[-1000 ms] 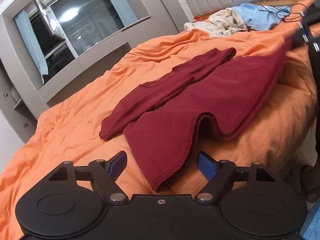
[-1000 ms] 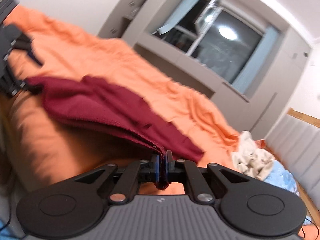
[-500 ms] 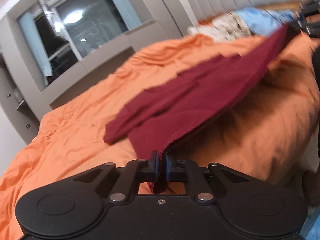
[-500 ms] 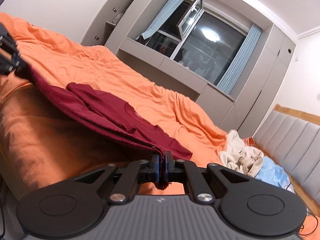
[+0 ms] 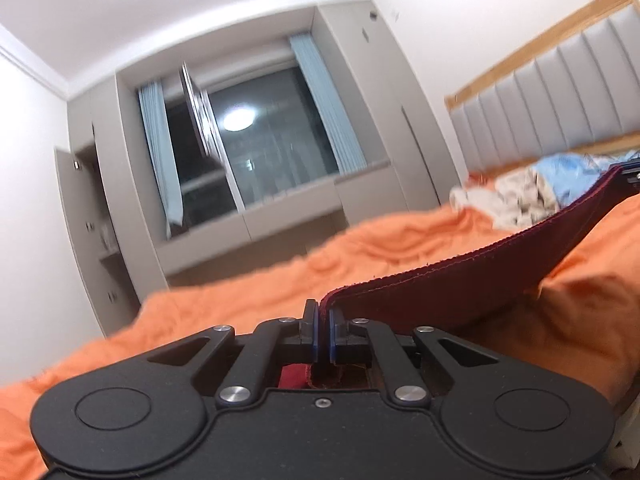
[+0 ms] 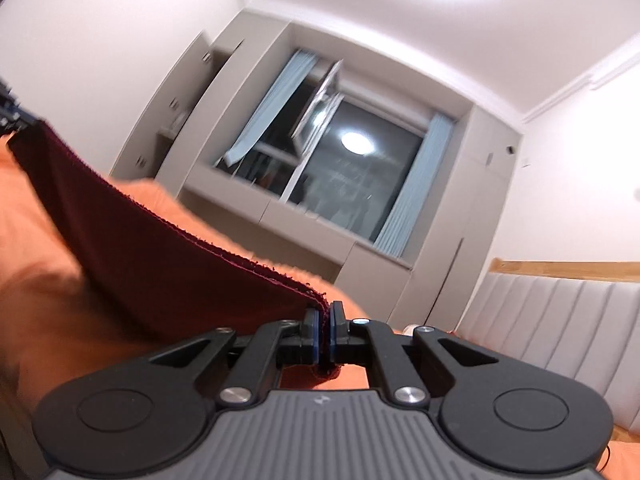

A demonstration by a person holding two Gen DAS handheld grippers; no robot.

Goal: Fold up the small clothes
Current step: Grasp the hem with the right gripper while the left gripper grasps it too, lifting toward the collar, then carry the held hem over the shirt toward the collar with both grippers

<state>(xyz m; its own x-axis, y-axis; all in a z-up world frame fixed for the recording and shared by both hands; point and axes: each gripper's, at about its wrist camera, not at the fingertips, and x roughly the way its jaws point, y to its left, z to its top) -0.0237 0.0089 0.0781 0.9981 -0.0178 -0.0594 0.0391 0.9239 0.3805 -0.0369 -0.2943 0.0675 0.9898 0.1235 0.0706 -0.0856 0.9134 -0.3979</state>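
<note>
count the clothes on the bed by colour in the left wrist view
maroon garment: 1, held up off the orange bedding by both hand-held grippers
cream clothes: 1 crumpled pile, number of pieces unclear
light blue cloth: 1
total: 3

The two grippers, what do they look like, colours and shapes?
The left gripper is all black: a smooth body with two round discs, angled linkage arms, silver screws, and blue pads on black fingers. The right gripper is built the same, but its body has a grey ribbed panel with a small logo. No cables or sleeves show.
</note>
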